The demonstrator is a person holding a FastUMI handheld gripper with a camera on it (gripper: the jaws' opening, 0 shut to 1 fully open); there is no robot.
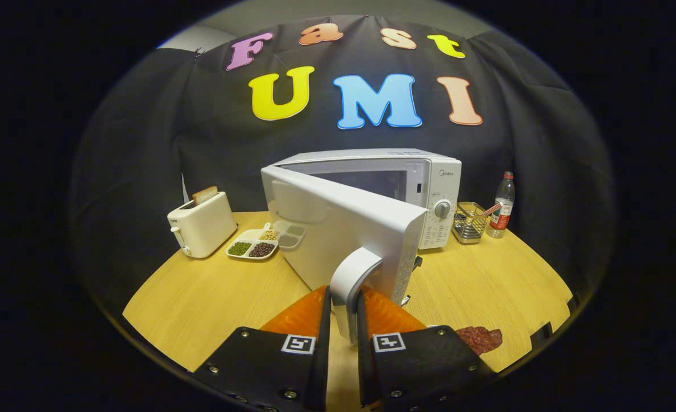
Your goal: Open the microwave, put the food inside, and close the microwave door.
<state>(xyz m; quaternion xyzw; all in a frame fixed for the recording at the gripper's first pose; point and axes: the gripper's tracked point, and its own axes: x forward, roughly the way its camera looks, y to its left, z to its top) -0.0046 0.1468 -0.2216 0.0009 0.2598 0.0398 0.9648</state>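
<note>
So the gripper (344, 312) has both fingers pinched on the door handle (354, 280), microwave (406, 189) door (338, 229) part open. The food (481, 339) lies just right of the fingers on the table (200, 309).

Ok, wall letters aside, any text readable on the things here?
None reads clearly.
Microwave: brand mark above the dial, too blurred.
Bottle: label too small.
Toaster: mark too small.
Hand-held gripper, fingers closed on the door handle: coded squares, no words.

staged kitchen booth: microwave (372, 194), toaster (202, 224)
</note>
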